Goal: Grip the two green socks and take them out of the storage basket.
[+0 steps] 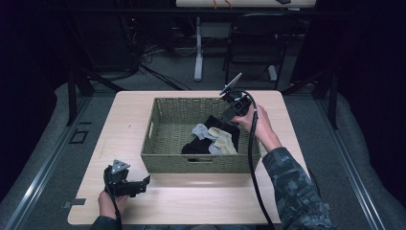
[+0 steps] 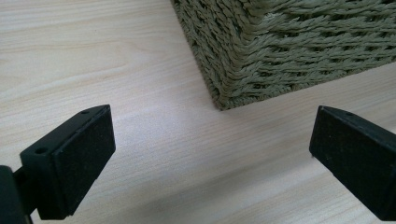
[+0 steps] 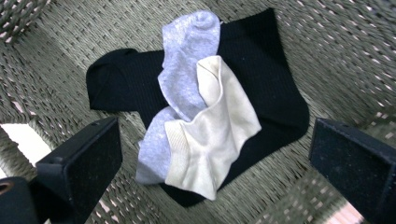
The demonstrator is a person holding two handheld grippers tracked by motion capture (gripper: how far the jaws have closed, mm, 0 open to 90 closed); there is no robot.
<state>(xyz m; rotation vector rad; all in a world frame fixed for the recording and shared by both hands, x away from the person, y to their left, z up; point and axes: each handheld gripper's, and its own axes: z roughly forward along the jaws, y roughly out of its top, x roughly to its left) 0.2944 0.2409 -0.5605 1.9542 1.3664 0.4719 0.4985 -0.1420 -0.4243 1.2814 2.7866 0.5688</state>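
Socks (image 3: 205, 121) heaped in basket (image 1: 158, 158), axis unclear

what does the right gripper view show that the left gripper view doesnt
Right gripper view alone: the basket's woven inside, with a cream sock and a grey sock lying on black socks, between the open jaws of the right tool.

Left gripper view alone: the bare wooden table and the basket's outer corner, ahead of the open left tool.

Both: the woven basket and two spread black jaws holding nothing.
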